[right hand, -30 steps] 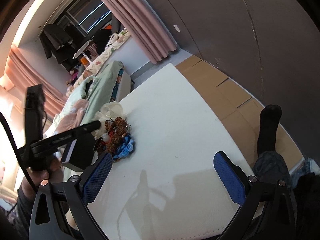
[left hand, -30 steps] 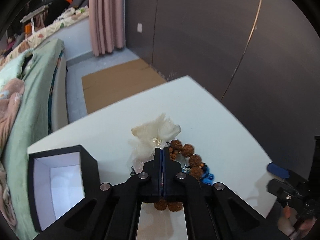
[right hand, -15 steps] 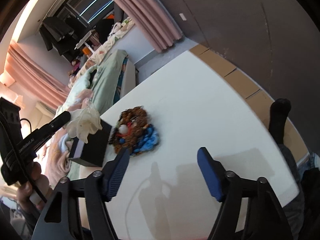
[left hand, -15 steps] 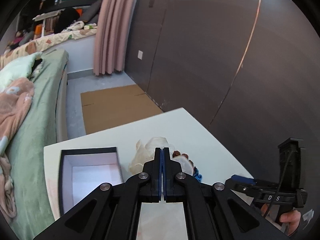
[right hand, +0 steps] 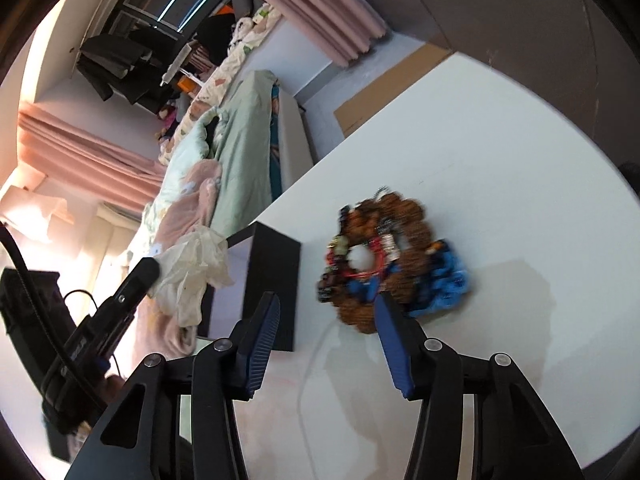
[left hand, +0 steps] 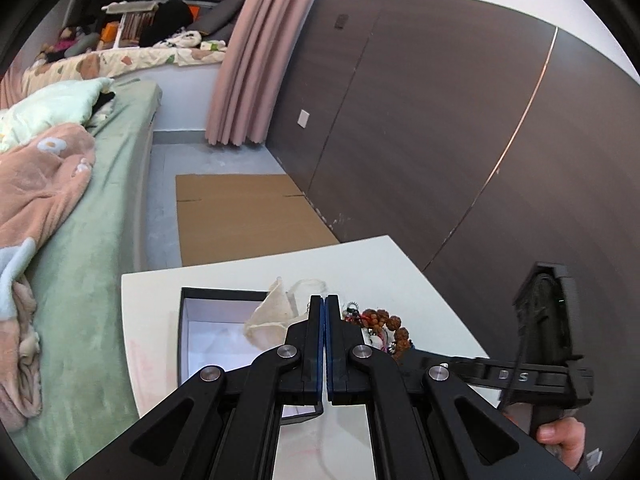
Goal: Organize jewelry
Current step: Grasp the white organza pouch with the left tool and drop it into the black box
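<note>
My left gripper (left hand: 324, 300) is shut on a cream cloth pouch (left hand: 276, 312) and holds it in the air over the open black box (left hand: 218, 332) with a white inside. The pouch also shows hanging from it in the right wrist view (right hand: 192, 268), beside the box (right hand: 274, 288). A pile of jewelry lies on the white table (right hand: 500, 152): a brown bead bracelet (right hand: 404, 216), blue pieces (right hand: 448, 280) and red strands. My right gripper (right hand: 326, 320) is open, just in front of the pile, touching nothing. The bracelet also shows in the left wrist view (left hand: 390, 322).
A bed with green and pink bedding (left hand: 68, 216) runs along the table's left side. Flat cardboard (left hand: 244, 216) lies on the floor beyond the table. A dark wall (left hand: 460, 140) stands to the right. Pink curtains (left hand: 256, 60) hang at the back.
My left gripper lifted the cloth pouch off the jewelry pile and carried it left over the box. My right gripper narrowed somewhat and moved closer to the pile.
</note>
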Action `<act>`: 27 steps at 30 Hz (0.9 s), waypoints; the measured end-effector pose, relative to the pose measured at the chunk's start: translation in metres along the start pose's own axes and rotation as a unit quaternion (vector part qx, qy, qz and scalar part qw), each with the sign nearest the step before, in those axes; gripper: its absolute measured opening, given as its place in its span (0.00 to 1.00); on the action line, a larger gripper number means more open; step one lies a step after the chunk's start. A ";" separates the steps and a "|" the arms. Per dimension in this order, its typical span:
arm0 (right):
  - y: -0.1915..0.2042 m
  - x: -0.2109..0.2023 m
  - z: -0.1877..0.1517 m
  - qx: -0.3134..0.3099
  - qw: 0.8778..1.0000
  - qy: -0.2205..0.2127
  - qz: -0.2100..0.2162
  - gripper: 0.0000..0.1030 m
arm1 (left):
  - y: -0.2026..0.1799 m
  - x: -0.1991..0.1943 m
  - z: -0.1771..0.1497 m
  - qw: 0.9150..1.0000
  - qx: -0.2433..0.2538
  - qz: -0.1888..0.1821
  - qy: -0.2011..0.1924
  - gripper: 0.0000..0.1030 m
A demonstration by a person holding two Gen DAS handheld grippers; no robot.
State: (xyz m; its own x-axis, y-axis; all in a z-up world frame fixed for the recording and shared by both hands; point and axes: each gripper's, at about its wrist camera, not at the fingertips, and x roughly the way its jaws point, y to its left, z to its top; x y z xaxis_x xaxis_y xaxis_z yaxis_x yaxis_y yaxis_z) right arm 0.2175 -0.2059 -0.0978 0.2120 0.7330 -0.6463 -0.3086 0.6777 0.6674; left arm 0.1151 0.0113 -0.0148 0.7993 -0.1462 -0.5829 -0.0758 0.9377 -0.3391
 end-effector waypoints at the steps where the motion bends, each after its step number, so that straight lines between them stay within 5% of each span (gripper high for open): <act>1: 0.002 0.004 0.001 0.003 1.000 0.003 0.001 0.49 | 0.002 -0.002 0.000 1.000 -0.002 0.001 -0.002 0.00; 8: 0.002 0.027 0.009 0.043 0.999 0.029 0.003 0.49 | 0.022 -0.009 0.000 1.000 -0.023 0.008 0.000 0.00; 15: 0.013 0.052 0.013 0.058 0.997 0.051 -0.025 0.36 | 0.034 -0.019 -0.002 0.999 -0.033 0.015 -0.003 0.00; 19: 0.013 0.062 0.014 0.067 0.994 0.063 -0.051 0.12 | 0.035 -0.024 -0.002 0.999 -0.032 0.018 -0.007 0.00; 27: 0.020 0.043 0.014 0.065 0.996 0.042 -0.050 0.10 | 0.038 -0.028 -0.003 0.999 -0.030 0.017 -0.004 0.00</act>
State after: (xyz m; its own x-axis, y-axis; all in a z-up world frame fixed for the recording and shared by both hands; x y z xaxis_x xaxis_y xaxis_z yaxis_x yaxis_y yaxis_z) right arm 0.2335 -0.1604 -0.1072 0.1568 0.6575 -0.7370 -0.1668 0.7531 0.6364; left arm 0.0882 0.0495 -0.0140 0.8002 -0.1122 -0.5892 -0.1379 0.9215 -0.3629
